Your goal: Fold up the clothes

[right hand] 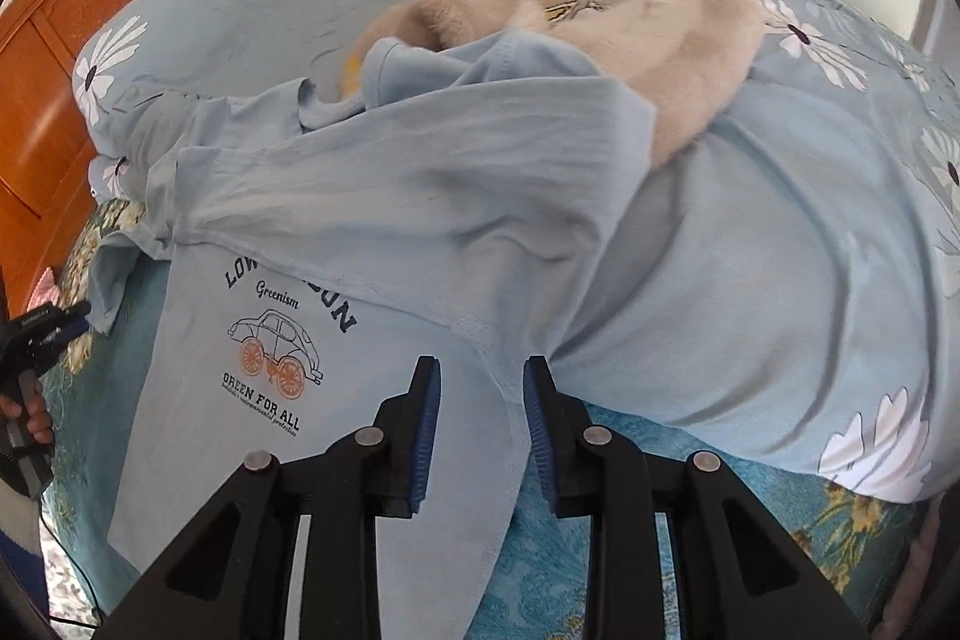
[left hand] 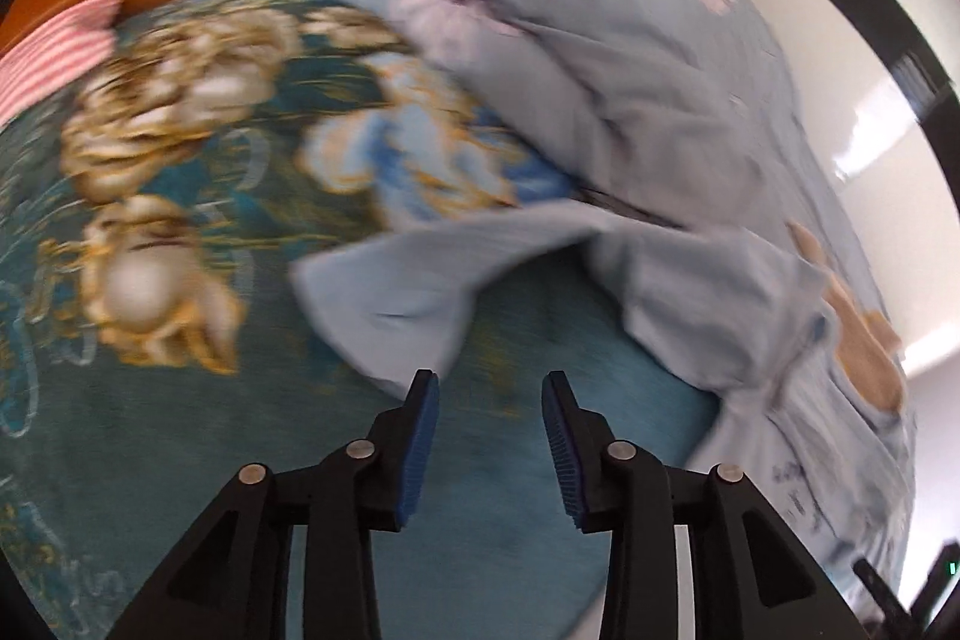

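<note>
Fabric fills both of your views: a pale blue T-shirt (right hand: 336, 232) lies crumpled across a bed covered by a teal floral bedspread (left hand: 180, 196), with its printed front, a small car and the words "GREEN FOR ALL", facing up toward your right side. Your right hand-held gripper (right hand: 480, 376) is spread apart, its blue pads (right hand: 423, 436) on either side of the shirt's stitched hem corner without pinching it. Your left hand-held gripper (left hand: 489, 388) is likewise released, holding nothing, hovering over bare bedspread just beside a loose flap of the shirt (left hand: 408, 280); that view is blurred, so finer detail is lost. The right view also catches the left hand-held gripper at the far left edge, close to the shirt's sleeve. A beige fleece garment (right hand: 660, 40) lies bunched on top of the shirt's far end. Behind both sits a light blue daisy-print duvet (right hand: 780, 220), heaped up, and an orange wooden headboard (right hand: 78, 40) beyond it.
</note>
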The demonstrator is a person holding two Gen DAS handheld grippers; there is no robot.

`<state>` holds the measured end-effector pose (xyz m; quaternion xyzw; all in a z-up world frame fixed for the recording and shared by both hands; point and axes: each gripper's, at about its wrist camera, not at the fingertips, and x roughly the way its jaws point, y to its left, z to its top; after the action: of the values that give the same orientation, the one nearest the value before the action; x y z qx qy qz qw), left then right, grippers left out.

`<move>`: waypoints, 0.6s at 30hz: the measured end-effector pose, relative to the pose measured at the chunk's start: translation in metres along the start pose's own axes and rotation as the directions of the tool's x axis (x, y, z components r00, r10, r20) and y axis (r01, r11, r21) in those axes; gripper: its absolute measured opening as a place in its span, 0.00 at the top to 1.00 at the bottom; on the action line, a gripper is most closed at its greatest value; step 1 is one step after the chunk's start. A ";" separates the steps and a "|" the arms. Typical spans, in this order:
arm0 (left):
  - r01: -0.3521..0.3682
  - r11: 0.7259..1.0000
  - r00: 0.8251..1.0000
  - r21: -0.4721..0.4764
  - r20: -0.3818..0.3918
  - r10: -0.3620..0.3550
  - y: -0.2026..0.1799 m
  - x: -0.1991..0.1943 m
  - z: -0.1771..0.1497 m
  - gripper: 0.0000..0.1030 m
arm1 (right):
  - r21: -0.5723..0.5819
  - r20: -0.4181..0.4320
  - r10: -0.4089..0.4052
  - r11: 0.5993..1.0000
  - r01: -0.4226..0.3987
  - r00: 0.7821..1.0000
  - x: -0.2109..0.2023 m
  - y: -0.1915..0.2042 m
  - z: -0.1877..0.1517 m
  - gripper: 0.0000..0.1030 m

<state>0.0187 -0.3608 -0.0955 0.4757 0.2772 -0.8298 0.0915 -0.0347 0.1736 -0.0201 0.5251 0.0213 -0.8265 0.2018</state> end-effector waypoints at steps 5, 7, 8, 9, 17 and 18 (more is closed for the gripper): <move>0.110 0.964 0.992 -0.243 -0.039 -0.123 0.054 0.004 0.004 0.61 | 0.054 -0.014 -0.011 0.999 0.011 1.000 0.002 -0.002 -0.008 0.72; 0.187 0.920 0.977 -0.344 -0.028 -0.209 0.066 0.006 0.010 0.61 | 0.050 -0.019 -0.007 0.999 0.008 1.000 0.003 0.001 -0.011 0.72; 0.222 0.893 0.968 -0.391 -0.019 -0.249 0.072 0.008 0.013 0.60 | 0.048 -0.021 -0.005 0.999 0.006 1.000 0.003 0.002 -0.013 0.72; 0.223 0.883 0.968 -0.413 -0.012 -0.250 0.071 0.008 0.019 0.58 | 0.042 -0.023 -0.004 0.999 0.005 1.000 0.003 0.003 -0.014 0.72; 0.081 0.821 0.992 -0.566 -0.030 -0.118 0.061 0.023 0.056 0.42 | 0.007 -0.047 0.028 1.000 -0.027 0.999 0.011 0.021 -0.014 0.72; 0.058 0.812 0.992 -0.580 -0.054 -0.110 0.060 0.028 0.057 0.42 | -0.001 -0.052 0.034 0.999 -0.034 0.998 0.012 0.025 -0.015 0.72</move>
<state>-0.0128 -0.4391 -0.1188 0.4477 0.5401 -0.6888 0.1827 -0.0177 0.1509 -0.0333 0.5464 0.0185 -0.8091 0.2156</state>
